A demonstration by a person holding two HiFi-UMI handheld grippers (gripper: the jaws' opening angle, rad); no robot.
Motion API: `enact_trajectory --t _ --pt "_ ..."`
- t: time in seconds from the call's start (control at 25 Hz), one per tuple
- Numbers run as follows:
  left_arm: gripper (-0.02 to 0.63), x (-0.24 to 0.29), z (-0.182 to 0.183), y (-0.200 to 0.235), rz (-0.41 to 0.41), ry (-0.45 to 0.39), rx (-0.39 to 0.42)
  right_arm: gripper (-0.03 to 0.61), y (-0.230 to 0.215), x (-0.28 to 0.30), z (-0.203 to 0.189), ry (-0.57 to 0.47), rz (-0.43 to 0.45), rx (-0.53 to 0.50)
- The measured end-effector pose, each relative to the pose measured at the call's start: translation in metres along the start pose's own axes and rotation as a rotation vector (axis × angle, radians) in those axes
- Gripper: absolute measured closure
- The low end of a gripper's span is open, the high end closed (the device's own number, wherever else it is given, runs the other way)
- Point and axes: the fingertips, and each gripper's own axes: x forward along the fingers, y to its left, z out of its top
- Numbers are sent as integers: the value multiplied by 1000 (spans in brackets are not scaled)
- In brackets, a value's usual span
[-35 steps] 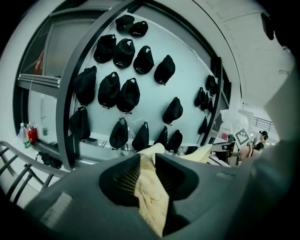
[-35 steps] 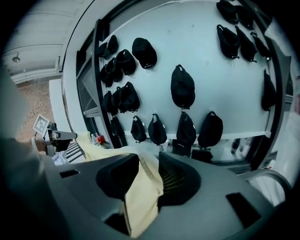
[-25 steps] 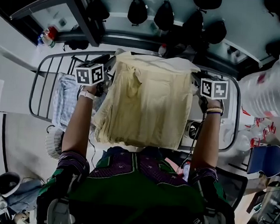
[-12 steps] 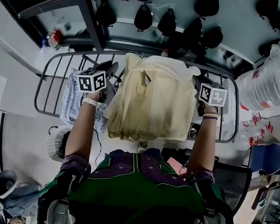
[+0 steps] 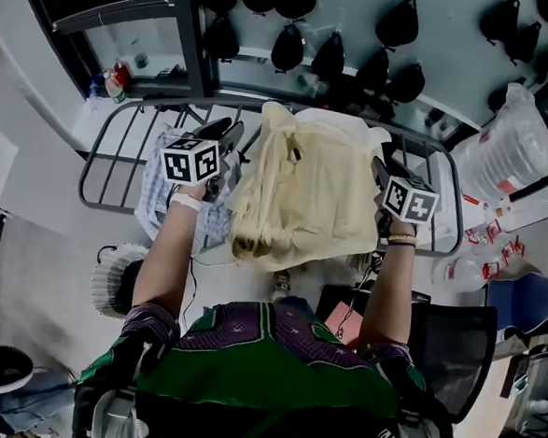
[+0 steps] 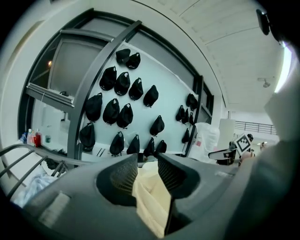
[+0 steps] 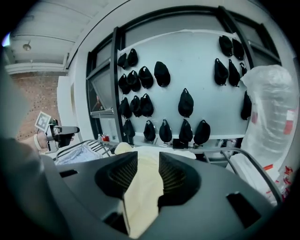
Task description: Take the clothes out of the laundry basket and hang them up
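Pale yellow cloth garment (image 5: 304,192), centre frame, likely soft, light and limp, hangs with left gripper (image 6: 147,161) and right gripper (image 7: 148,161) jaws clamped on its top corners.

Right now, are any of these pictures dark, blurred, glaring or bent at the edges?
Head view: dim overall, the person's torso nearly black, only the yellow garment bright. Left gripper view: strong fisheye, black corners, a glaring bright strip at upper right, near jaws soft. Right gripper view: same fisheye bending; wall caps sharp, jaws slightly blurred.
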Motion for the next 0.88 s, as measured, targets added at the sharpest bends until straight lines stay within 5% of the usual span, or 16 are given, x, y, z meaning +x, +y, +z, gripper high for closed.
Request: enact_trajectory --t 0.4,0.88 --pt "469 -92 7 -47 -64 -56 75 442 87 -100 -8 -116 0 4" --pt "469 -174 23 -119 -88 -163 167 442 138 -191 14 -298 39 -36"
